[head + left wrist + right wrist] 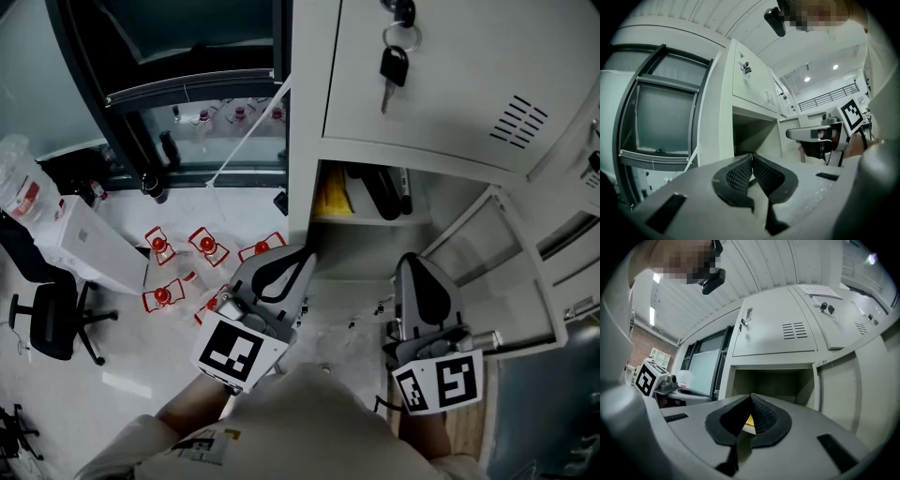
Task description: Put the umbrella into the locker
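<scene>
umbrella (380, 192), judged to be the dark shape beside a yellow item (330, 195), lies inside the open locker (305, 94). left claw (277, 272) and right claw (424, 295) both pressed together, empty, just outside. door (497, 267) not yet closed.

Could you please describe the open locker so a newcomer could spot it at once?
Find the grey locker bank. Below the closed vented door with a black key hanging is the open locker: its door is swung aside, showing a yellow item.
</scene>
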A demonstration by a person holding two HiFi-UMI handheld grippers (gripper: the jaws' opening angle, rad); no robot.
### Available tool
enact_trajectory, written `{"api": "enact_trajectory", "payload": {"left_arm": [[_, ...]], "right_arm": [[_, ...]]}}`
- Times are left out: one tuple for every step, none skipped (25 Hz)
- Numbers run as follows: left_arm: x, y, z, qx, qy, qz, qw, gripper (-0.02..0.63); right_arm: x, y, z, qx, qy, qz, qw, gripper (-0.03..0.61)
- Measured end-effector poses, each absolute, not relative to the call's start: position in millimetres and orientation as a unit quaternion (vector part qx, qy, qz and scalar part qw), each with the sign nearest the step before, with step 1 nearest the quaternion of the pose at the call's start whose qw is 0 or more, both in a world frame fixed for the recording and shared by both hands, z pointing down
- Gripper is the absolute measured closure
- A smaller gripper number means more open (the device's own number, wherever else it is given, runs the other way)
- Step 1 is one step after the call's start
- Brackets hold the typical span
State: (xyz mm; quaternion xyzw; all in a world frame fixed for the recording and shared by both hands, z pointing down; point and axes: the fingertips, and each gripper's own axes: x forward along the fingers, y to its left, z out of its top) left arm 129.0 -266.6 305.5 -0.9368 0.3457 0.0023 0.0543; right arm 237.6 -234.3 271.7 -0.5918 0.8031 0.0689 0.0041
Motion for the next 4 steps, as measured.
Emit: {"api": "enact_trajectory", "payload": {"left_arm": [[128.9,-266.3,305.2,-0.937,0.346,0.003,0.055,0.603],[128.6,-266.1,305.0,-0.937,0.346,0.002,0.055,0.603],[128.2,-266.0,305.0,-0.937,0.346,0.002,0.054,0.603],[127.8,-266.0,305.2,-0.937,0.346,0.001,0.054,0.603]], "right_arm": [[236.8,-234.0,270.2,-0.592,0.803,0.073,0.003,0.571],[235.9,-233.7,269.0,-0.591,0.803,0.075,0.003,0.571],[235.0,-233.5,268.1,-0.591,0.803,0.077,0.003,0.571],[234.1,-233.3,267.3,-0.59,0.804,0.078,0.004,0.571]]}}
